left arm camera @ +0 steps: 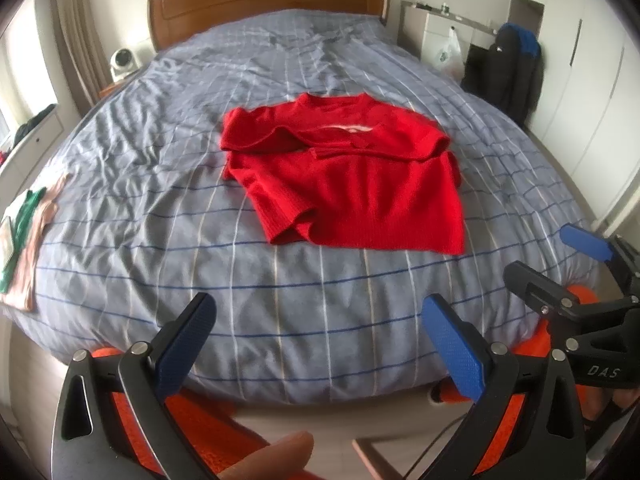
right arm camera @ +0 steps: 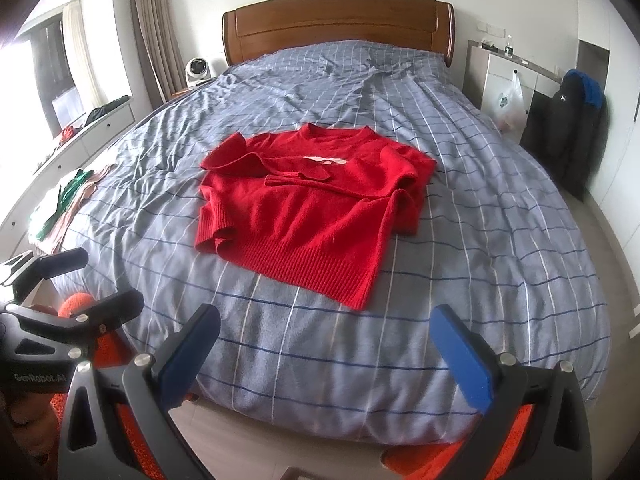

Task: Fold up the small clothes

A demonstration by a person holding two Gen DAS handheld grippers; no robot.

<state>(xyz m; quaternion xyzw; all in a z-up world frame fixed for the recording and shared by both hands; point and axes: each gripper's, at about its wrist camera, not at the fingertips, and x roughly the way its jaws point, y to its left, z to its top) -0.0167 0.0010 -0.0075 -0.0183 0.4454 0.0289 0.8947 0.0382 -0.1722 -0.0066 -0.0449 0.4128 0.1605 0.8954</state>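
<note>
One red knit sweater point(right arm camera: 304, 208) is lying mid-bed point(right arm camera: 480, 240), both sleeves folded across its chest, ribbed hem facing the grippers. Left gripper point(left arm camera: 320, 344) and right gripper point(right arm camera: 326, 348) are hovering near the foot, jaws spread, empty.

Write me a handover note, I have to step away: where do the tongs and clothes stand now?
Left tongs: open, empty, held back at the foot of the bed.
Right tongs: open, empty, alongside.
Red sweater: mid-bed, both sleeves folded in across the chest, hem toward you.
Green and pink clothes: lying at the bed's left edge.
Left: fold the sweater's body, then move it aside.
</note>
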